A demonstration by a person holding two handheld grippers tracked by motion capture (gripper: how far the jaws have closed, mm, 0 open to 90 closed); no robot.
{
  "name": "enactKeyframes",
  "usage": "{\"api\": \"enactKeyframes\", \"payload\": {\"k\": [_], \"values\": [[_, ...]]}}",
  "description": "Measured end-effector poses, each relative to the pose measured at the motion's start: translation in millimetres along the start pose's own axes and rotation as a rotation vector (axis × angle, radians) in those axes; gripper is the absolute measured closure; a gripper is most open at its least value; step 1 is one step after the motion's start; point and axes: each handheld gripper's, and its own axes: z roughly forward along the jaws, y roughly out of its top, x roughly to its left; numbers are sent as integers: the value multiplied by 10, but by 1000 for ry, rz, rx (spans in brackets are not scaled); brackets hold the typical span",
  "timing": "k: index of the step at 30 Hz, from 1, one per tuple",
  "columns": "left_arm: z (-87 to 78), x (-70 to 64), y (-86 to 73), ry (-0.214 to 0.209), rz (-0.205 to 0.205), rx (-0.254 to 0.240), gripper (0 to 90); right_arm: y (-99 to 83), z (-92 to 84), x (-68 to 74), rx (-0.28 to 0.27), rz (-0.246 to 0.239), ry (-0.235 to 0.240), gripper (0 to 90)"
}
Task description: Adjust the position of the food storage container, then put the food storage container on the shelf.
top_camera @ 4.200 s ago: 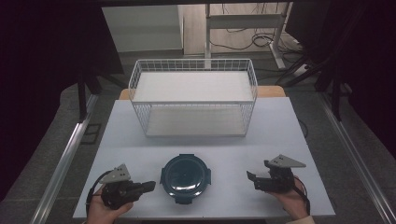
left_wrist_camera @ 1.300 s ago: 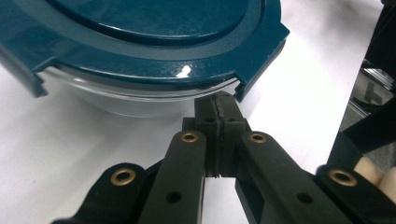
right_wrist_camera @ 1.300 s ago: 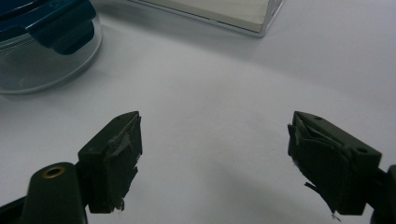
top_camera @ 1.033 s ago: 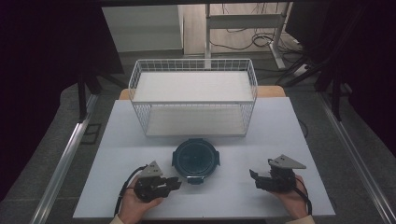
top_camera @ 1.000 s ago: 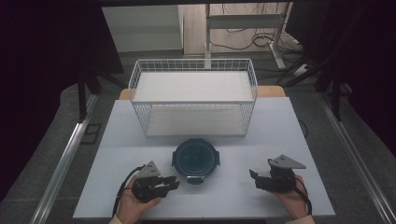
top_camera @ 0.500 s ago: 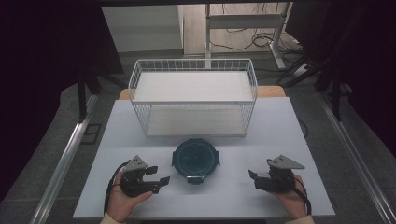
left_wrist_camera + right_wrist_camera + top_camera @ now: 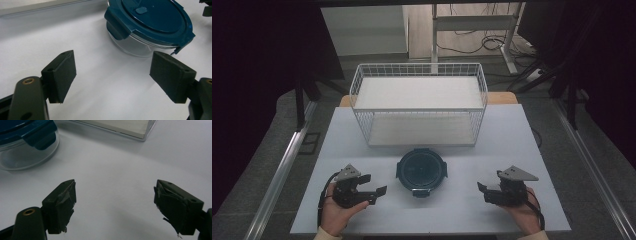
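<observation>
A round glass container with a dark teal clip-on lid (image 7: 421, 171) (image 7: 150, 22) (image 7: 25, 142) stands on the white table (image 7: 512, 145), just in front of the wire basket (image 7: 419, 107). My left gripper (image 7: 376, 191) (image 7: 112, 72) lies to the container's left, a short gap away and pointing at it. Its jaws have just been opening and stand wide with nothing between them. My right gripper (image 7: 482, 192) (image 7: 115, 202) rests to the container's right, farther off, jaws open over bare table.
The white wire basket, with a pale board inside, spans the back middle of the table. A metal rail (image 7: 282, 175) runs along the table's left side. Cables and desk legs lie on the floor behind.
The container now sits closer to the basket than four seconds ago. Over the last second my left gripper drew back to the left from the container and opened. The right gripper has not moved.
</observation>
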Motion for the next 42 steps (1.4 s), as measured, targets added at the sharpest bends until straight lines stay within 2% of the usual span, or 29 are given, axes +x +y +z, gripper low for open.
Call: {"api": "enactKeyframes", "payload": {"k": [7,8,9,10,11,12,19,23,25,26,28,31,34,37,42], "values": [[3,21,19,10,-14,-5,201,17,0,27,9,9,29,166],[9,35,23,1,-30,1,203,26,0,23,5,53,54,158],[9,35,23,1,-30,1,205,26,0,23,5,53,54,158],[5,35,28,-6,-43,-1,206,39,-4,28,6,96,82,148],[5,35,28,-6,-43,-1,207,39,-4,28,6,96,82,148],[-10,22,36,-6,-46,-13,210,52,-11,48,8,121,96,147],[-15,20,86,-13,-54,-12,211,137,-43,98,-1,189,135,147],[-12,25,165,-50,-94,-18,209,230,-72,111,-17,230,147,147],[-9,6,189,-54,-95,-21,206,262,-76,114,-23,242,154,147],[-1,-51,240,-59,-83,-26,206,332,-62,123,-28,271,174,147],[13,-84,288,-63,-76,-27,205,402,-25,141,-29,273,182,147],[30,-80,330,-72,-87,-29,203,492,38,187,-23,282,208,147],[70,-34,411,-96,-120,-27,201,561,78,231,-20,299,235,143],[104,-23,461,-94,-156,-33,186,614,111,271,-21,321,262,142],[207,-35,536,-131,-171,-18,176,675,233,383,11,328,303,136]]}}
